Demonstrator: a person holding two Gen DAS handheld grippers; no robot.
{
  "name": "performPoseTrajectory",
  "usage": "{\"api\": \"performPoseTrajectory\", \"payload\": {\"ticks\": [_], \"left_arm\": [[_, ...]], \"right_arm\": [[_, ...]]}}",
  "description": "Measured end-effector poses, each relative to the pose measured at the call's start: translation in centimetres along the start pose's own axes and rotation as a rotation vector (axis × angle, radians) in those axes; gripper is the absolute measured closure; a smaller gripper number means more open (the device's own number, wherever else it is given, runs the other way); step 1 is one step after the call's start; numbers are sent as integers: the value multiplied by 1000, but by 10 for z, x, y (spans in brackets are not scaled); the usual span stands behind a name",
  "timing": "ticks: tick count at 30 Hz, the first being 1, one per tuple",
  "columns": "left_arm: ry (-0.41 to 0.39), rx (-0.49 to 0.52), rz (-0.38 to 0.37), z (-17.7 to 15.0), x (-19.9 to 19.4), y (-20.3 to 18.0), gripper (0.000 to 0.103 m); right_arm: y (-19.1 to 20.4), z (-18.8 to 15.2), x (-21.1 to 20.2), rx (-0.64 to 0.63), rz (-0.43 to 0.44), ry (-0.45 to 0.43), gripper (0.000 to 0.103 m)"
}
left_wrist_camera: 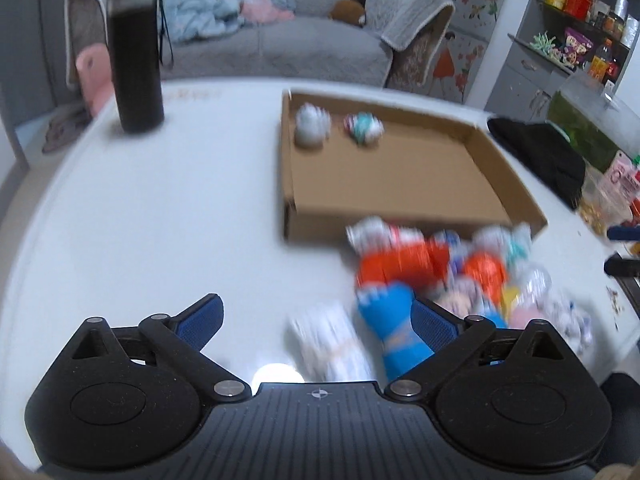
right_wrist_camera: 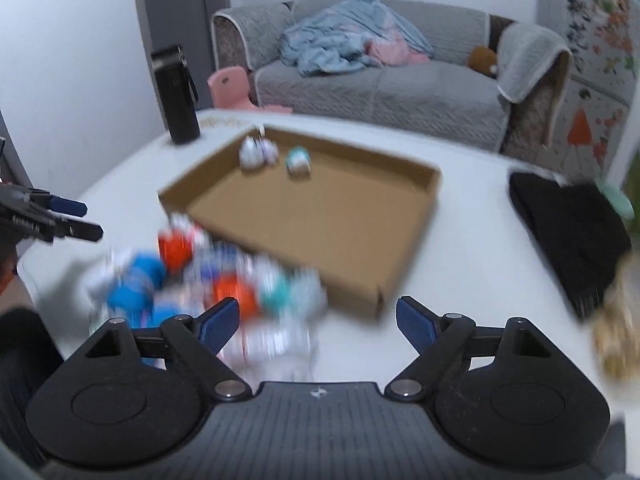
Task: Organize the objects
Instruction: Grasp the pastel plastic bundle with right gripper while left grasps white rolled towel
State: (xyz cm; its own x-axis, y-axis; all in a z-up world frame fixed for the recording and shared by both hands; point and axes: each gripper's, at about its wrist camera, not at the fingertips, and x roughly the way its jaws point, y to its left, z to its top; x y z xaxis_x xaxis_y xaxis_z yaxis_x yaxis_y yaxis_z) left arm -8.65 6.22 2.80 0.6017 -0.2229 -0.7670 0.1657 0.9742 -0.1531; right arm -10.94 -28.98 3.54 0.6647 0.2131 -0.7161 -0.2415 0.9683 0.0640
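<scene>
Shallow cardboard tray (left_wrist_camera: 384, 184) on the white counter (left_wrist_camera: 160, 208), holding two small rolled bundles at its far end.

One bundle is whitish (left_wrist_camera: 311, 126), the other teal and white (left_wrist_camera: 363, 128); the rest of the tray is bare. A blurred pile of rolled bundles (left_wrist_camera: 440, 272), orange, blue, teal and white, lies on the counter just outside the tray's near wall. A tall black cylinder (left_wrist_camera: 136, 60) stands upright well apart from the tray. The left gripper (left_wrist_camera: 316, 320) has its fingers spread wide with nothing gripped; the right gripper (right_wrist_camera: 318, 320) likewise stands open and empty, near the pile. Motion blur leaves any lettering unreadable.
</scene>
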Motion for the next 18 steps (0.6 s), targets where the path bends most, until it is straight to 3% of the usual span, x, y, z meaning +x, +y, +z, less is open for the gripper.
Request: {"api": "performPoseTrajectory", "payload": {"ticks": [2, 7, 11, 18], "left_arm": [[11, -14, -14, -10, 5, -1, 3], [37, -23, -25, -27, 17, -8, 3], [24, -10, -17, -34, 22, -11, 2], [26, -23, -3, -31, 17, -6, 3]], "right_arm": [[0, -16, 1, 8, -25, 14, 31], [9, -45, 13, -5, -64, 35, 33], [17, -50, 27, -40, -92, 56, 41], [17, -49, 40, -49, -110, 63, 45]]}}
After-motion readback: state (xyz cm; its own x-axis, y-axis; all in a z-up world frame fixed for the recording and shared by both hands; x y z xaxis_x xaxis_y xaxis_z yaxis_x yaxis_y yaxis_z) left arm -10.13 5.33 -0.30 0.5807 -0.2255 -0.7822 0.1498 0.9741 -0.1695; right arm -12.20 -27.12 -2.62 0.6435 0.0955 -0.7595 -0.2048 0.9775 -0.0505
